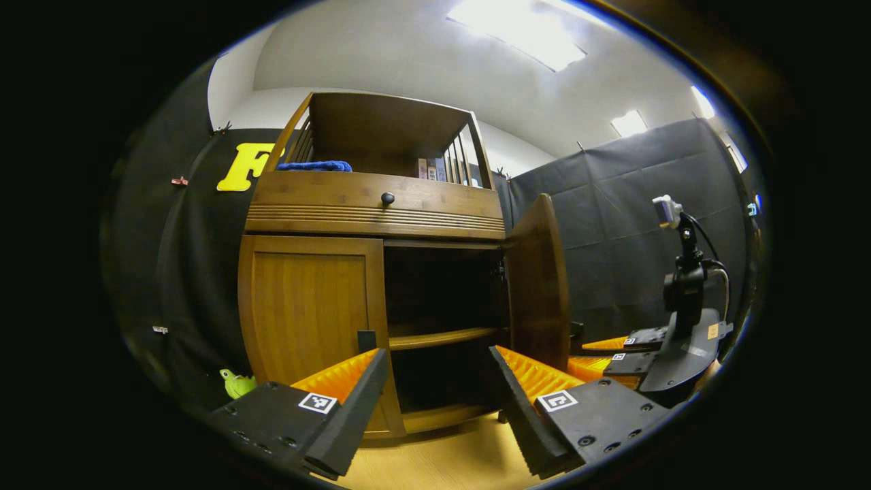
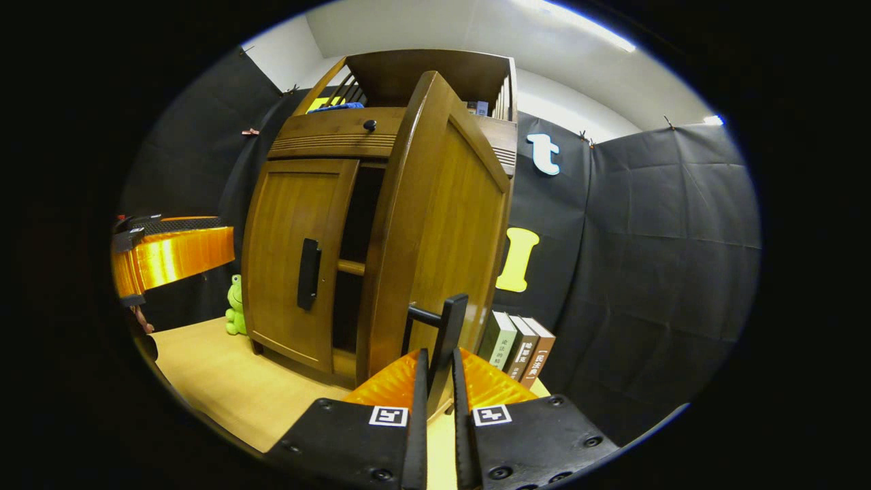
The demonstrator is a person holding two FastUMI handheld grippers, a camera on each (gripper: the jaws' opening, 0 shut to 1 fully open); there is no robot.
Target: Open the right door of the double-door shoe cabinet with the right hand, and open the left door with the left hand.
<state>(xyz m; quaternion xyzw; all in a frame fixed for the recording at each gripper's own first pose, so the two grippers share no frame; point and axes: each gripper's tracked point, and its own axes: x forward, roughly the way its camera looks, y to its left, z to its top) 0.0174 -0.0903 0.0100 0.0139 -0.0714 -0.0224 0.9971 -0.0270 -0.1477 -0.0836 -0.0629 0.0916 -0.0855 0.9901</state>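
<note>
Right gripper (image 2: 435, 371) clamped on right door (image 2: 442, 224) handle (image 2: 446, 327); door swung open. Left gripper (image 1: 439, 381) fingers spread, facing closed left door (image 1: 309, 306), apparently not touching.

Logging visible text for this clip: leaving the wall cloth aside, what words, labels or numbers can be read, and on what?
Three books standing beside the shoe cabinet: printed spine characters, too blurred to read.
Shelf books on top of the cabinet: too small to read.
Marker squares on the right gripper: black-and-white patterns, no words.
No other text is legible.
</note>
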